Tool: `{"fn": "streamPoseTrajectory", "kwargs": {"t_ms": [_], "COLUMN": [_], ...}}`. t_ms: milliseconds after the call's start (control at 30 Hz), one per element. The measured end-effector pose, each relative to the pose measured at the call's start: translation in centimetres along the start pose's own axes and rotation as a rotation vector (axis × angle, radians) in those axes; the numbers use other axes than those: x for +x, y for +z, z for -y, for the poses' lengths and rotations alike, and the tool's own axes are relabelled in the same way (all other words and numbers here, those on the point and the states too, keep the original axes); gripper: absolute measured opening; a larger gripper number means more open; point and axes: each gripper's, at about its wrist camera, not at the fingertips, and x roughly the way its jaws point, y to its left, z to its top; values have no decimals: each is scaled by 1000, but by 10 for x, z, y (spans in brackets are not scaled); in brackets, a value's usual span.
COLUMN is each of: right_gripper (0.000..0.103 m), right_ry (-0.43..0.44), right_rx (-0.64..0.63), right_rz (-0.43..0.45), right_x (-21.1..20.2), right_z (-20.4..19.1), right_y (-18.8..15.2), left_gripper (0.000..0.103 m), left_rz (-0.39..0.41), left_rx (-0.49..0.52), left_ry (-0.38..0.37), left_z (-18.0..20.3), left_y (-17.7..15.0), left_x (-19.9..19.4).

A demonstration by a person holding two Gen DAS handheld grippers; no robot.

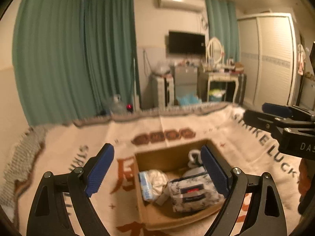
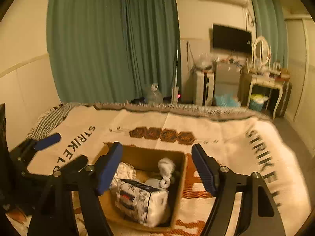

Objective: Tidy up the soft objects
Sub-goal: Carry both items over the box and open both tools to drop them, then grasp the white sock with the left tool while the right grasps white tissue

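A cardboard box stands on the bed blanket and also shows in the right wrist view. In it lie a floral-print pouch, a crumpled white cloth, a tissue pack and rolled white socks. My left gripper is open and empty, above the box. My right gripper is open and empty, above the box too. The right gripper shows at the left wrist view's right edge; the left gripper shows at the right wrist view's left.
The cream blanket with black lettering covers the bed. A checked cloth lies at the bed's far left corner. Beyond the bed stand green curtains, a dressing table, a wardrobe and a water jug.
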Motion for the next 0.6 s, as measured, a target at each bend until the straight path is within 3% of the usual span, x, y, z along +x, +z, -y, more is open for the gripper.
{"fn": "streamPoseTrajectory", "kwargs": {"t_ms": [133,300,467,600], "right_gripper": [81,103,103,103], "right_ry": [-29,-33,-30,-7], "right_rx": [-38,-59,-95,-90], "right_rz": [61,117,146,123], "right_x": [-68,-138,-178,-176], "right_z": [-12,-30,-54,-65], "right_y": [15,22,9,-11], "left_gripper": [98,99,99,99], "left_rz": [99,150,111,61], "left_rx": [20,26,9,1], "left_ry": [5,19,45,63], "left_z": [-1,-4,-16,-26], "left_y": [19,24,4,-25], "left_x": [-62,-120,-134,-121]}}
